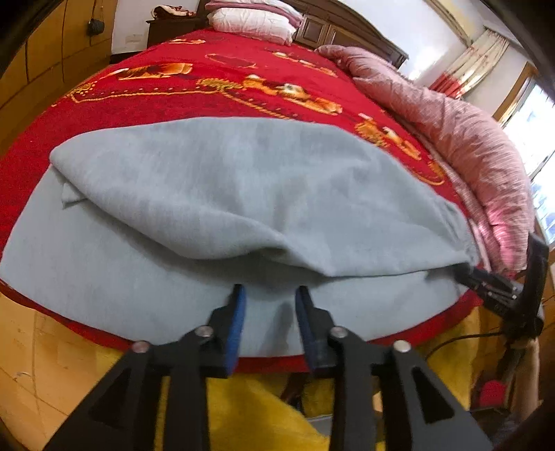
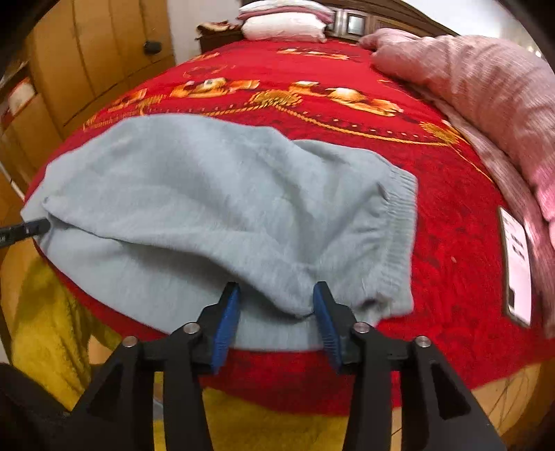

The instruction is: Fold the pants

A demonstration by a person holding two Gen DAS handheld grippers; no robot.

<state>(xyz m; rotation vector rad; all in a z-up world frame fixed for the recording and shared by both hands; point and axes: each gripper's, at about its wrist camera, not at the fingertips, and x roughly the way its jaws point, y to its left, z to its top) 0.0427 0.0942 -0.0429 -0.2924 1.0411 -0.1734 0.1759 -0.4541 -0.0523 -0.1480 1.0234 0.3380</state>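
This is a bedroom in a home. A wide bed wears a red plush blanket with gold patterning [image 1: 215, 100], stacked white and pink pillows [image 1: 253, 17] sit against a dark carved wooden headboard [image 1: 333, 29], a rumpled pink quilt [image 2: 485, 100] lies alongside, and yellow-brown wooden wardrobe doors [image 2: 100, 52] and a curtained window [image 1: 485, 55] frame the room.

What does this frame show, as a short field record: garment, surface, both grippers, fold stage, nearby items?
garment: grey pants, one layer folded over another
surface: red patterned blanket on a bed
left gripper: open, over the near edge
right gripper: open, near the ribbed waistband
fold stage: fold laid, both grippers released
nearby: pink quilt, pillows
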